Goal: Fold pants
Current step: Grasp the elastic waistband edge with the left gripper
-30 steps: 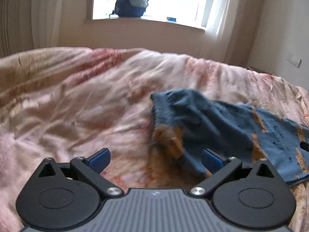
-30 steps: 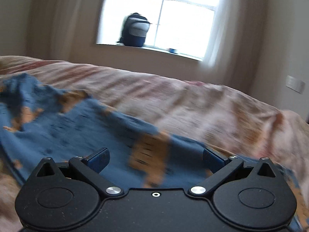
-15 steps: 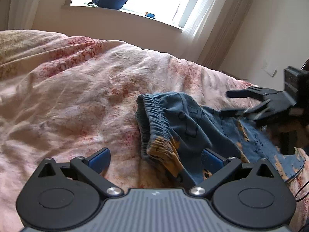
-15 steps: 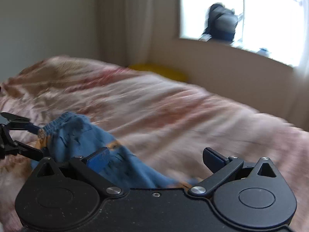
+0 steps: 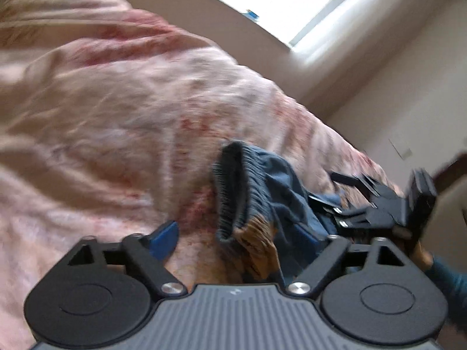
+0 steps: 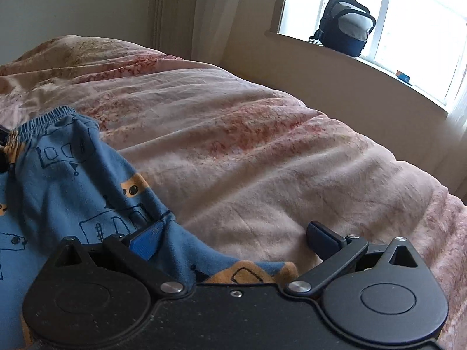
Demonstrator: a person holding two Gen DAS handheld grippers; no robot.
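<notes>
The blue printed pants (image 6: 67, 175) lie bunched on the pink floral bedspread (image 6: 262, 157), their elastic waistband (image 5: 233, 192) standing up just ahead of the left gripper (image 5: 236, 236), between its blue pads. That gripper's jaws are spread wide, holding nothing. The right gripper (image 6: 233, 240) is likewise apart, with the cloth's edge beneath its left pad. Beyond it, a backpack (image 6: 346, 24) rests on the windowsill (image 6: 379, 67)

A pink, red-mottled bedspread (image 6: 262, 151) covers the bed in wrinkles. A dark backpack (image 6: 344, 26) stands on the windowsill (image 6: 379, 61) before the bright window (image 6: 408, 14); a pale curtain (image 6: 186, 14) hangs left of it.
</notes>
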